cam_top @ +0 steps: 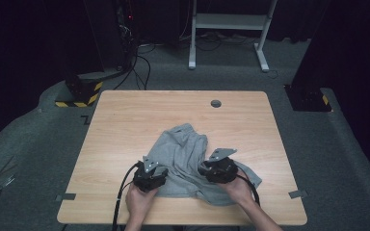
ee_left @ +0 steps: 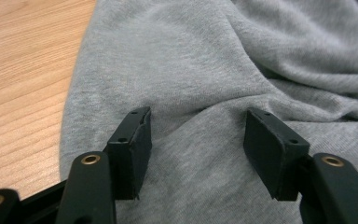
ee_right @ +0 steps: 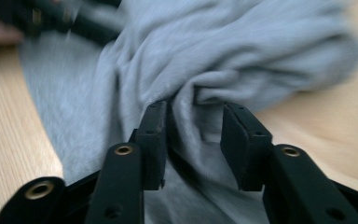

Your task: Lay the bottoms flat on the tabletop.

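A crumpled grey cloth garment lies on the wooden table, toward its front edge. My left gripper rests at the garment's left front edge. In the left gripper view this gripper is open, its jaws spread wide over flat grey fabric beside bare wood. My right gripper sits on the garment's right front part. In the right gripper view it is open, with a raised fold of the cloth standing between the jaws and lying against the left one.
A round cable hole sits near the table's far edge. Tape strips mark the front corners. Beyond the table stand a white desk frame and a yellow-black striped base. The left gripper appears blurred at the right gripper view's top left.
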`<state>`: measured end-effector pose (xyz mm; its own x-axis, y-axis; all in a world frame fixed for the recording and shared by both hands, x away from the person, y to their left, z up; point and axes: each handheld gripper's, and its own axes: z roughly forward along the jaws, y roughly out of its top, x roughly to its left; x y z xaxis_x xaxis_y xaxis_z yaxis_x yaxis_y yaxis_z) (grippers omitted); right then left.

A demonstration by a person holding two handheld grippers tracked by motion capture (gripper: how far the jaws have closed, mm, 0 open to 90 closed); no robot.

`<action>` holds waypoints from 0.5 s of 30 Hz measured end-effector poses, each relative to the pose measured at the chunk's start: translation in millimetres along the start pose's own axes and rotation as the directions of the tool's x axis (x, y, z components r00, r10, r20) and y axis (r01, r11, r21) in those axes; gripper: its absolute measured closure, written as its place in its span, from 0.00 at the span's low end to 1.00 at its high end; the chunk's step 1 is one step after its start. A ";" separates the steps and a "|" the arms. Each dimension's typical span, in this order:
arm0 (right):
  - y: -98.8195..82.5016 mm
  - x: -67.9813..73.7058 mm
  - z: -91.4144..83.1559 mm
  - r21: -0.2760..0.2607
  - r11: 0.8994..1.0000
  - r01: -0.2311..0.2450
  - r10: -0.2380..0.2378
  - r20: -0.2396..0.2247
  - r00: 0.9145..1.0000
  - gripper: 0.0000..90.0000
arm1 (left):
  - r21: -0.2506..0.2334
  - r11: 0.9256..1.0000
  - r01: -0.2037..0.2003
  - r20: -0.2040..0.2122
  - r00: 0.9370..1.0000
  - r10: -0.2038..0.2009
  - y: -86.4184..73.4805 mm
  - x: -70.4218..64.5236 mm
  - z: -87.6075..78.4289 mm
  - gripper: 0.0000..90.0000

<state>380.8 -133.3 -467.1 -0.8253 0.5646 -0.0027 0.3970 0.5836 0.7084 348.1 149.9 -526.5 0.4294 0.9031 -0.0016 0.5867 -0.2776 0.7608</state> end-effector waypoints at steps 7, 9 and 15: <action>-3.8 -38.8 -15.9 -0.052 0.983 -0.177 0.182 0.094 0.979 0.66 | 0.000 1.000 -0.001 0.000 1.000 0.001 0.0 0.1 0.0 0.46; -2.6 -45.8 6.6 -0.001 0.979 -0.204 0.203 0.085 0.975 0.61 | 0.001 1.000 -0.001 -0.001 1.000 0.001 0.1 0.1 0.0 0.46; 12.6 -28.0 45.8 0.014 0.978 -0.206 0.206 0.001 0.978 0.55 | -0.002 1.000 0.005 -0.004 1.000 -0.005 -0.2 -0.7 0.0 0.46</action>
<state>427.3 -115.0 -490.4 -0.7252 0.6735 0.1428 0.5645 0.4629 0.6835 347.7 149.3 -526.7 0.4236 0.9058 -0.0028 0.5876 -0.2725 0.7619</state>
